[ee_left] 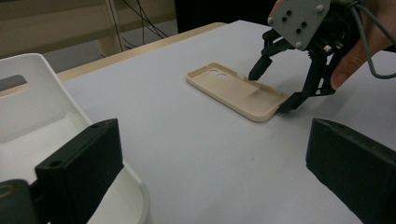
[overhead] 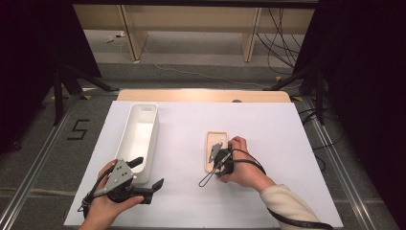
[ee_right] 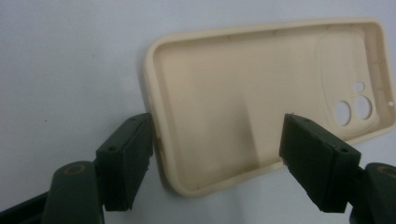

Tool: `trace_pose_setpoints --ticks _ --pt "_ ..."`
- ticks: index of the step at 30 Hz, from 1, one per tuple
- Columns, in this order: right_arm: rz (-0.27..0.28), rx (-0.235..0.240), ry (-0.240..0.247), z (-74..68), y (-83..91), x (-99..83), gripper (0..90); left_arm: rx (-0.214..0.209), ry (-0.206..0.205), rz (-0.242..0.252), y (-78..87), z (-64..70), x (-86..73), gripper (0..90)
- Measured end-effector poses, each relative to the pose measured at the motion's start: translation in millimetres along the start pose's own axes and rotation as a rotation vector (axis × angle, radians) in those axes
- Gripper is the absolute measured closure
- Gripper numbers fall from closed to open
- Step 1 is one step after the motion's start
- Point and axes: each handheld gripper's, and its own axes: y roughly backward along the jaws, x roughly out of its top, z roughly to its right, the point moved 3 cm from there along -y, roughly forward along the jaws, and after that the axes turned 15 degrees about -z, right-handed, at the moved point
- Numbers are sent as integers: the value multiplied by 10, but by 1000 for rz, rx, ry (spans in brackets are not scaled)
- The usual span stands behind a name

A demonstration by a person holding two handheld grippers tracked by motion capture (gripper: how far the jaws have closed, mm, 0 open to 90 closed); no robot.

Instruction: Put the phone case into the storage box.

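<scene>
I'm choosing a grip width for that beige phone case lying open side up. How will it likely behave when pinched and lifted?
The phone case is a thin empty shell, so probably very light. Its rounded rim looks like soft rubbery material, so it may flex or bow between the open right gripper jaws that straddle its end. It lies flat on the table, so it should slide, not tip, if nudged.

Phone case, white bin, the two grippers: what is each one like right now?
Phone case: flat on the table, hollow side up, empty.
White bin: upright, empty.
Right gripper: open, astride the case's end.
Left gripper: open, holding nothing, beside the bin.
</scene>
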Motion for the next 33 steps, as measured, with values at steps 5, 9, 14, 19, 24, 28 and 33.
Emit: trace_pose_setpoints --ticks 5,9,14,19,24,28,33 --pt "-36 -3 27 -4 3 55 270 1 -3 0 1 -1 1 32" --pt "-53 -1 47 -6 6 82 298 1 -4 -1 1 0 0 32" --pt "-76 13 72 -13 13 109 355 -1 -3 0 -4 7 0 32" --pt "-96 38 85 -19 20 134 404 -1 -6 -2 -4 8 -2 33" --pt "-103 47 105 -16 24 142 438 0 -17 -9 -6 16 -3 32" --pt "-106 61 106 -19 26 148 468 -1 -13 -9 -6 12 -4 33" --pt "-119 68 121 -36 33 161 521 -2 -15 -9 -7 16 -4 33"
